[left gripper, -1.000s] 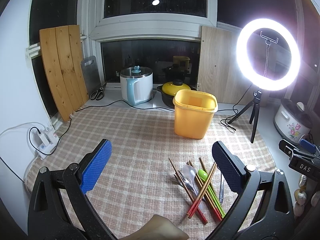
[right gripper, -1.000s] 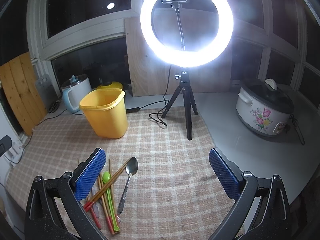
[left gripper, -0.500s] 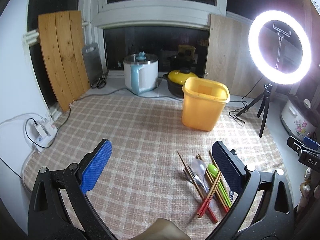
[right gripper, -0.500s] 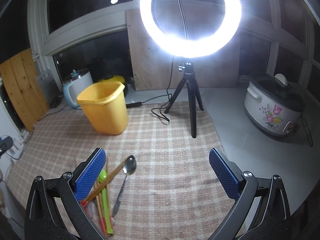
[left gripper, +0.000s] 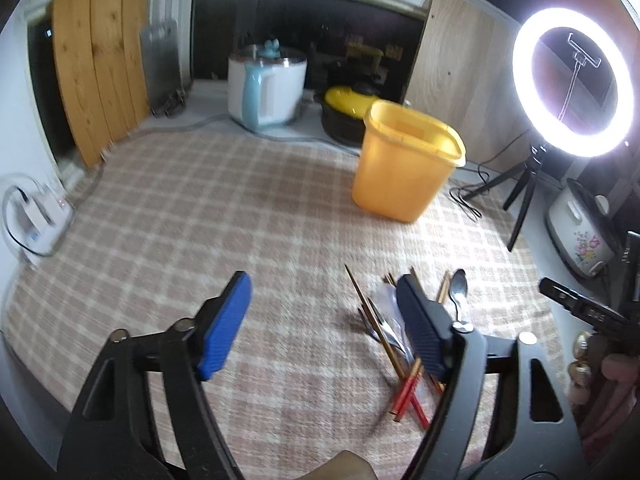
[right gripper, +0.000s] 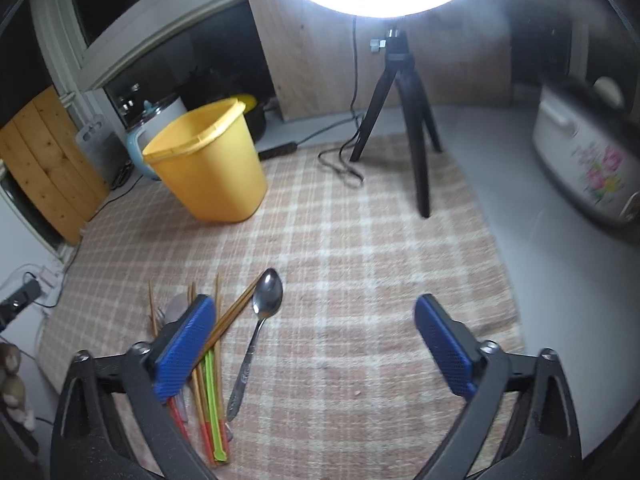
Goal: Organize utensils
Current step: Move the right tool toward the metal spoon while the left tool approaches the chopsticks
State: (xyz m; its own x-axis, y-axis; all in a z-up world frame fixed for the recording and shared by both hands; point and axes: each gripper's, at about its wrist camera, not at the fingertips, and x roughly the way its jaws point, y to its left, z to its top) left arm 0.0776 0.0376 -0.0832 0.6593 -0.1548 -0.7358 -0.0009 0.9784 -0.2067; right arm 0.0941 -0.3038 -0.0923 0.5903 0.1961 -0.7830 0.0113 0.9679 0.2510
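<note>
Both grippers, left & right, had just been closing but gaped w/ nothing between. Utensil pile lay on checked mat, well apart from yellow bin. Best: single out steel spoon, grip mid-handle.

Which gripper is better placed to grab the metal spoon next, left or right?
Probably right. The metal spoon lies alone, just inside the right gripper, whose fingers have just been closing. The left gripper has only cloth between its fingers.
</note>
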